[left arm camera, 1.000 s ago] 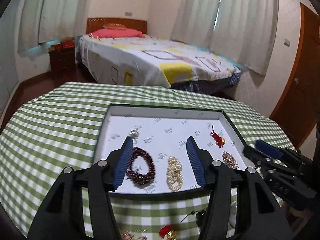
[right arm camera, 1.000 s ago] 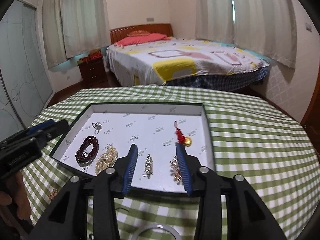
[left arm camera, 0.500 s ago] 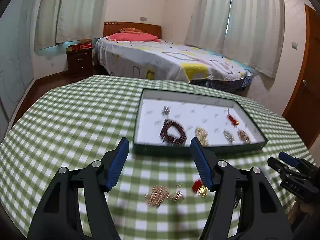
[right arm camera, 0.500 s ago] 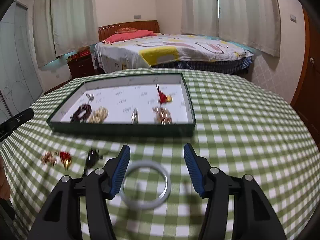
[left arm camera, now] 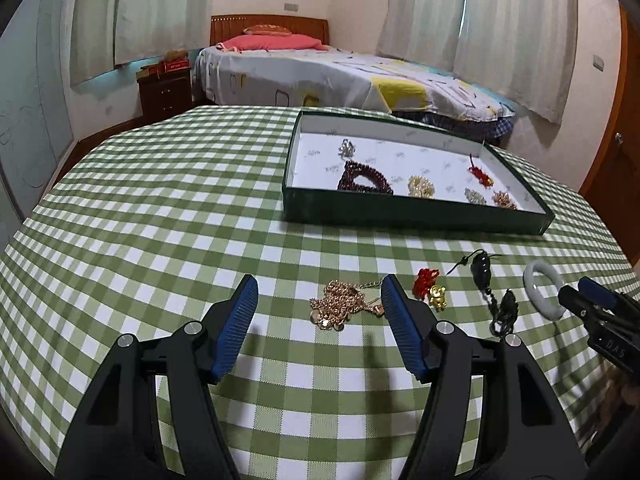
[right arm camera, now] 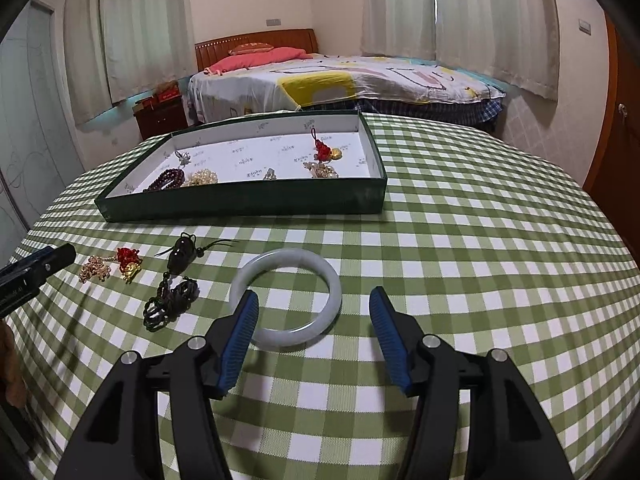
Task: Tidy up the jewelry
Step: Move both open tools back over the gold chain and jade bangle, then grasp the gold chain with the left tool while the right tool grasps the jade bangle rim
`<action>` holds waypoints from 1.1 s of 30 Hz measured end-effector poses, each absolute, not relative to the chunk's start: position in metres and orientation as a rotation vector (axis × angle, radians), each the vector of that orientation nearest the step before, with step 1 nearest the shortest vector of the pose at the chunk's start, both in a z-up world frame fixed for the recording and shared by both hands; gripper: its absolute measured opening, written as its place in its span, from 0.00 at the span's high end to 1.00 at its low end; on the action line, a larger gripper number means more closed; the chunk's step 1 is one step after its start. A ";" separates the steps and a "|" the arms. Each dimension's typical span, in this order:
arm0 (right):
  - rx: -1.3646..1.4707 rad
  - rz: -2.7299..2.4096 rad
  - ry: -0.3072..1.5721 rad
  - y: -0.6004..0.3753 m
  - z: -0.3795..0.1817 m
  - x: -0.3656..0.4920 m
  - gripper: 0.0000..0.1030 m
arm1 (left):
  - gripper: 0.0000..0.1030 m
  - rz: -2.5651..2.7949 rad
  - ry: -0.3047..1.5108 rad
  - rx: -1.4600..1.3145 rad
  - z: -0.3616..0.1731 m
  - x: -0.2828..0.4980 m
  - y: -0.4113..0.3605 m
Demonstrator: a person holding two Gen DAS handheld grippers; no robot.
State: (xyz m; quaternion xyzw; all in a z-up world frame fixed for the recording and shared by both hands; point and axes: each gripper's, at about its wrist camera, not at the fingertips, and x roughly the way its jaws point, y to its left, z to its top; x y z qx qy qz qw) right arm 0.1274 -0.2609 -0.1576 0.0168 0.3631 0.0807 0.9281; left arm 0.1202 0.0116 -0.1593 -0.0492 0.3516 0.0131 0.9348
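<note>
A dark green tray point(left arm camera: 416, 213) point(right arm camera: 240, 202) with a white lining holds a dark red bead bracelet point(left arm camera: 362, 178), a pearl piece point(left arm camera: 421, 186) and several small pieces. On the checked cloth in front of it lie a gold chain point(left arm camera: 342, 305) point(right arm camera: 94, 268), a red and gold charm point(left arm camera: 430, 285) point(right arm camera: 129, 263), a black corded pendant point(left arm camera: 482, 272) point(right arm camera: 176, 280) and a pale jade bangle point(right arm camera: 286, 297) point(left arm camera: 542, 288). My left gripper point(left arm camera: 318, 294) is open and empty, just short of the gold chain. My right gripper point(right arm camera: 314, 306) is open and empty, with the bangle just ahead between its fingers.
The round table point(left arm camera: 160, 208) wears a green and white checked cloth. Beyond it stand a bed point(left arm camera: 320, 76), a dark nightstand point(left arm camera: 166, 90) and curtained windows. A wooden door point(right arm camera: 622, 120) is at the right.
Both grippers have drawn back from over the tray towards the table's near edge. The loose pieces on the cloth now lie in front of them. Both stay open.
</note>
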 end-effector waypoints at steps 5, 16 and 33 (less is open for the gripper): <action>0.034 0.168 0.747 -0.261 -0.158 0.129 0.45 | 0.40 0.027 0.749 -0.119 -0.164 0.128 0.014; 0.038 0.170 0.755 -0.261 -0.159 0.131 0.45 | 0.56 -0.004 0.845 -0.117 -0.176 0.153 0.008; 0.029 0.177 0.766 -0.254 -0.158 0.139 0.36 | 0.96 -0.023 0.764 -0.114 -0.161 0.139 0.014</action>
